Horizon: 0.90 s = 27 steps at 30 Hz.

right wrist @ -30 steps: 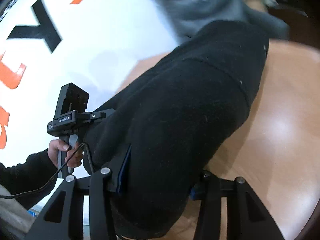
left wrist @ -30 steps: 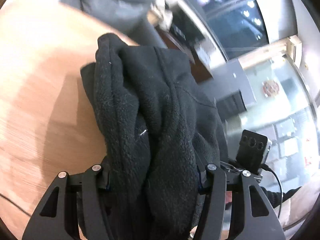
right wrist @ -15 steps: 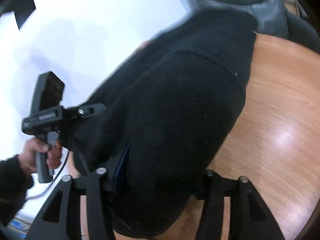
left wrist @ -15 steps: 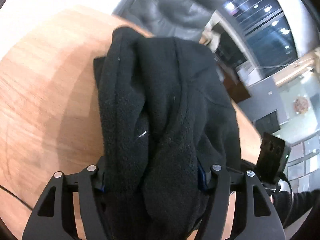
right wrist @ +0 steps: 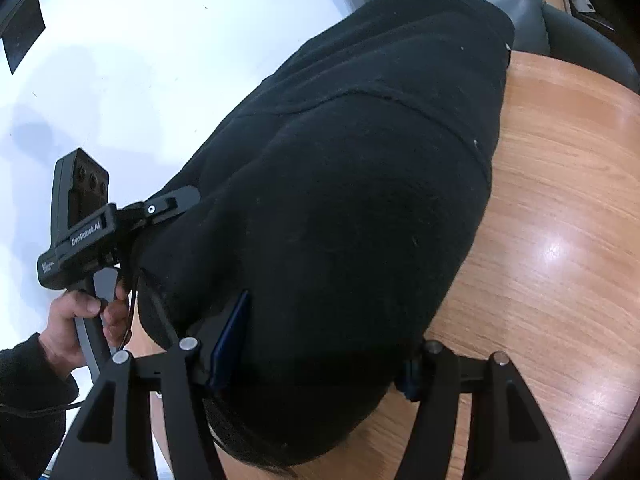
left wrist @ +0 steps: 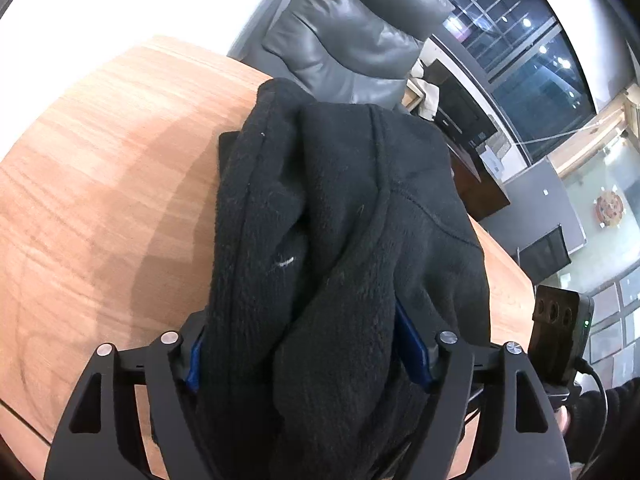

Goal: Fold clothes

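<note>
A black fleece garment (left wrist: 344, 216) is bunched up and held over the wooden table (left wrist: 100, 184). My left gripper (left wrist: 308, 352) is shut on a thick fold of it, with blue pads showing at both sides. My right gripper (right wrist: 312, 344) is shut on another part of the same garment (right wrist: 360, 184), which hides its fingertips. The garment's far end hangs toward the table's far edge. The left gripper also shows in the right wrist view (right wrist: 168, 208), clamped on the cloth at the left. The right gripper's body appears in the left wrist view (left wrist: 560, 336).
A grey leather chair (left wrist: 352, 28) stands behind the table's far edge; it also shows in the right wrist view (right wrist: 540, 12). A white wall (right wrist: 140, 60) lies to the left. Windows and office furniture (left wrist: 532, 80) are at the right. Bare table wood (right wrist: 560, 240) lies at the right.
Both grippers have swung with the garment toward the far side of the table. The chair has come into fuller view and the orange-lettered wall has left the right view. Both grips are unchanged.
</note>
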Available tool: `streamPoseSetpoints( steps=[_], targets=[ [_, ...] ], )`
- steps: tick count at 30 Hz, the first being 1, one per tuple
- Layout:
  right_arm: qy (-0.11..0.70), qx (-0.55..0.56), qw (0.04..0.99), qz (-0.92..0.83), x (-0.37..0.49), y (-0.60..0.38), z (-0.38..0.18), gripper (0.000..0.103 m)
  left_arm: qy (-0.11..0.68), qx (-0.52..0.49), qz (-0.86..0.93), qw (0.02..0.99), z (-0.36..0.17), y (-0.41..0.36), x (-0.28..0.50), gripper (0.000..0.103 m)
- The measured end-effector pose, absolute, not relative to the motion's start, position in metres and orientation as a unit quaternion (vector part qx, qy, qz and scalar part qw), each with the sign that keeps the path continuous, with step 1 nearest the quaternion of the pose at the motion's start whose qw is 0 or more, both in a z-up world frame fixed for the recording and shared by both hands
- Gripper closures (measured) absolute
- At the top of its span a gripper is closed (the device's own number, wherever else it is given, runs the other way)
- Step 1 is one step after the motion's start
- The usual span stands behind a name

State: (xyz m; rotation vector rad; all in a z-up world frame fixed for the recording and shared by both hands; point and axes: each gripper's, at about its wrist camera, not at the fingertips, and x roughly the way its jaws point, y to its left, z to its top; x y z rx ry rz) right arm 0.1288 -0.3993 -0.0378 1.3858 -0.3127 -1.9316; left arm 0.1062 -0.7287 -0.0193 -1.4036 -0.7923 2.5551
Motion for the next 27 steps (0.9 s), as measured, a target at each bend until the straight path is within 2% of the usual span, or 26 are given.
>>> streamPoseSetpoints(
  steps=[2, 7, 9, 11, 14, 17, 20, 22, 27],
  targets=[
    [-0.118, 0.542, 0.363, -0.749, 0.131, -0.398, -0.038, 0.036, -0.26, -0.462, 0.846, 0.053, -0.017, -0.727, 0.115, 0.023],
    [-0.086, 0.548, 0.366, -0.747, 0.141, -0.387, -0.024, 0.025, -0.262, -0.458, 0.849, 0.012, 0.012, -0.739, 0.153, 0.022],
    [-0.044, 0.534, 0.38, -0.754, 0.154, -0.378, -0.006, 0.024, -0.252, -0.445, 0.859, -0.023, 0.038, -0.734, 0.178, 0.018],
    [0.012, 0.502, 0.395, -0.77, 0.182, -0.358, 0.021, 0.023, -0.237, -0.426, 0.871, -0.066, 0.072, -0.721, 0.208, 0.009],
    [0.101, 0.448, 0.406, -0.79, 0.22, -0.319, 0.071, 0.023, -0.196, -0.396, 0.886, -0.142, 0.132, -0.684, 0.258, 0.002],
    [0.159, 0.408, 0.406, -0.802, 0.235, -0.289, 0.125, 0.022, -0.166, -0.38, 0.889, -0.195, 0.183, -0.639, 0.294, 0.0],
    [0.182, 0.394, 0.403, -0.806, 0.245, -0.26, 0.168, 0.022, -0.153, -0.365, 0.888, -0.234, 0.232, -0.59, 0.332, 0.0],
    [0.189, 0.383, 0.4, -0.811, 0.255, -0.252, 0.198, 0.018, -0.146, -0.356, 0.884, -0.265, 0.26, -0.554, 0.354, 0.0],
    [0.194, 0.345, 0.398, -0.827, 0.283, -0.264, 0.246, 0.015, -0.108, -0.366, 0.855, -0.35, 0.293, -0.484, 0.391, 0.0]
  ],
)
